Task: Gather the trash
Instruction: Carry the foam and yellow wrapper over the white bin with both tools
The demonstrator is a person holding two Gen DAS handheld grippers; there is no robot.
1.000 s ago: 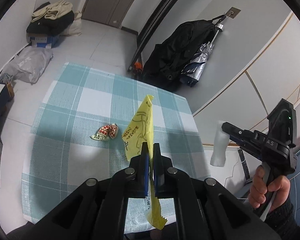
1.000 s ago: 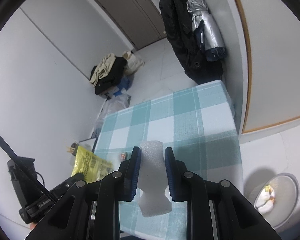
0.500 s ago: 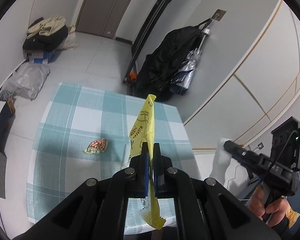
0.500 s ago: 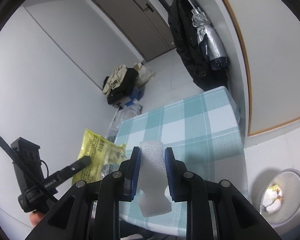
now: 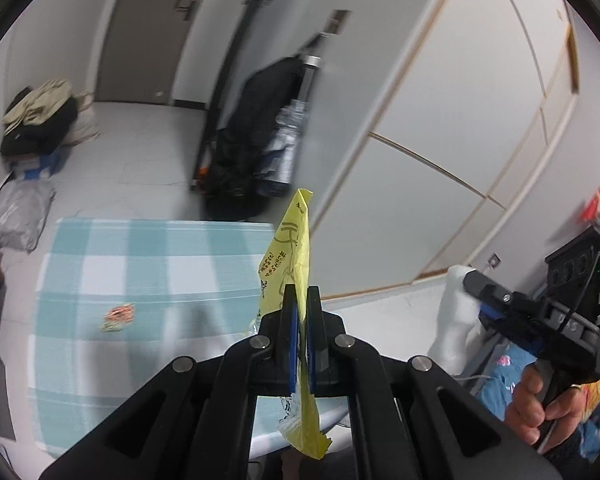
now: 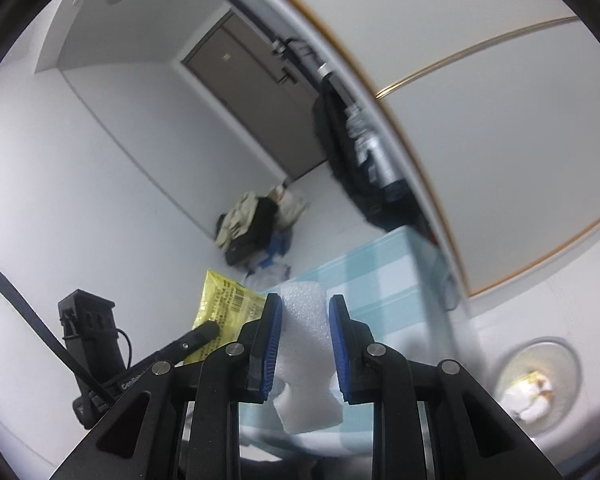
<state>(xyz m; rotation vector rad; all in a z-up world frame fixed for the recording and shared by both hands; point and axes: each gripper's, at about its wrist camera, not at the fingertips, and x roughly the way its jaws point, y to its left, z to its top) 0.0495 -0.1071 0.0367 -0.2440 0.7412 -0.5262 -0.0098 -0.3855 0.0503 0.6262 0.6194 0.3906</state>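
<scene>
Pinching a yellow wrapper (image 5: 290, 256) flat between fully closed jaws, the left gripper (image 5: 299, 316) held it in the air above the near edge of the checked tablecloth (image 5: 148, 256). The film stood up past the fingertips and drooped in a crumpled tail below them, so it looked very light, thin and limp; a grip across its middle, as here, seemed the safest place, since a hold on a corner would likely let it flap or slide out.

The right gripper (image 6: 305, 344) had its jaws partly closed on a white foam piece (image 6: 305, 336), the blue pads (image 6: 272, 344) pressing on both its sides. The foam kept its blocky shape, bulging only a little below the pads, so I judged it to be light, springy and easy to dent; squeezing its narrow waist gave a steady hold without crushing it. It was also held off the table, to the right of the wrapper.

A small red and green wrapper (image 5: 118, 317) lay on the cloth, uncollected. A round bin (image 6: 538, 380) stood on the floor beside the table, low on the right, with some rubbish already inside.
</scene>
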